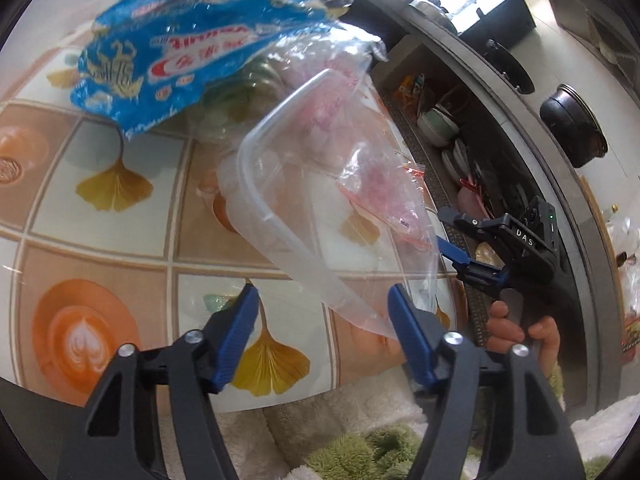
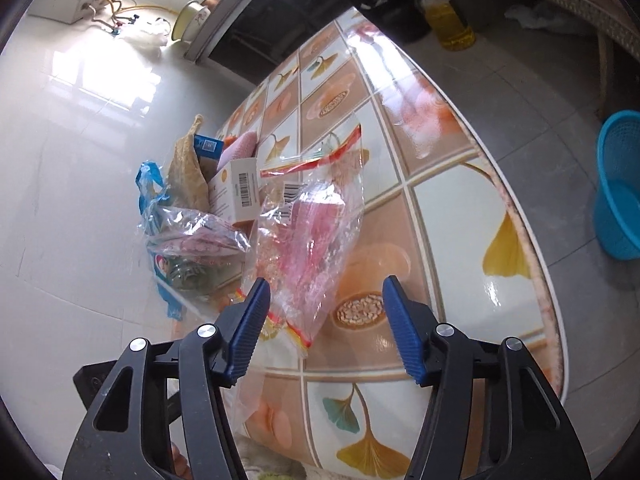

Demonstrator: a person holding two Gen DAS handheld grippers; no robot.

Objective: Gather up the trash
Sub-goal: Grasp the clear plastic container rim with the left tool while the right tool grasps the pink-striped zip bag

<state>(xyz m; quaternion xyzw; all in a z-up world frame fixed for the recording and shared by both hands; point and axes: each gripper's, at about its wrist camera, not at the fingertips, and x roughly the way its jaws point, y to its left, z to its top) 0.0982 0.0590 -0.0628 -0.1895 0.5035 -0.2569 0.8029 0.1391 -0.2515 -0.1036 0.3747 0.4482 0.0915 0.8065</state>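
Observation:
A heap of trash lies on the tiled table [image 2: 448, 216]. In the left wrist view a blue printed wrapper [image 1: 172, 48] sits at the top, with a clear plastic container [image 1: 280, 208] and a clear zip bag with pink scraps [image 1: 376, 184] in front. My left gripper [image 1: 322, 340] is open, its right finger by the bag's lower corner. My right gripper [image 2: 326, 328] is open just before the same zip bag [image 2: 312, 224]. It also shows at the right of the left wrist view [image 1: 460, 240].
In the right wrist view a white barcoded box [image 2: 240, 188], a tan bag [image 2: 186, 168] and a blue bag [image 2: 150, 184] lie behind the zip bag. A blue basket [image 2: 620, 184] and an oil bottle [image 2: 448, 20] stand on the floor. Dish shelves [image 1: 460, 148] are at right.

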